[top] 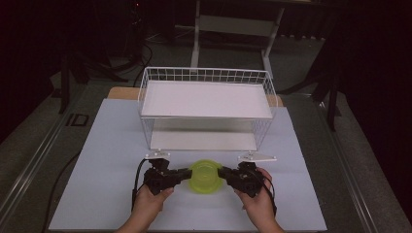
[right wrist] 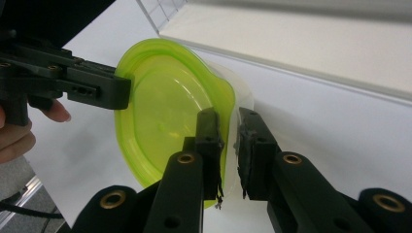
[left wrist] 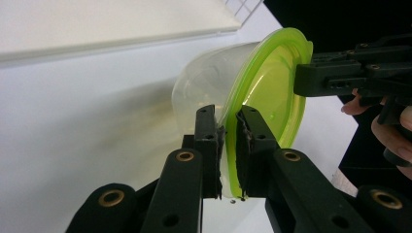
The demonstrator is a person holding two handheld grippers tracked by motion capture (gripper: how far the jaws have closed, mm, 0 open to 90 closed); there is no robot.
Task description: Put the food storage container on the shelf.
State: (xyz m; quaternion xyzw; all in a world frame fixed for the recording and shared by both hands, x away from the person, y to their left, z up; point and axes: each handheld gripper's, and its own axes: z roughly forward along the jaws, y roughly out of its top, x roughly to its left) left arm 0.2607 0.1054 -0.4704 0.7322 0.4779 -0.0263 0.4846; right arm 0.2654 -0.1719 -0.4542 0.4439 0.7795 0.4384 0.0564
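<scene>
A clear round container with a lime-green lid (top: 206, 176) is held between both grippers just above the white table, in front of the wire rack. My left gripper (top: 185, 174) is shut on the lid's left rim (left wrist: 232, 136); the clear tub (left wrist: 204, 87) bulges beyond it. My right gripper (top: 222, 173) is shut on the right rim (right wrist: 227, 141), the green lid (right wrist: 165, 111) facing one jaw. Each gripper view shows the other gripper clamped on the far rim, with a person's fingers behind it.
A white wire rack (top: 145, 97) with an upper shelf (top: 206, 99) and a lower shelf (top: 204, 141) stands just behind the container. The white table sheet (top: 97, 160) spreads to both sides. Dark floor and a metal frame (top: 197, 34) lie beyond the table.
</scene>
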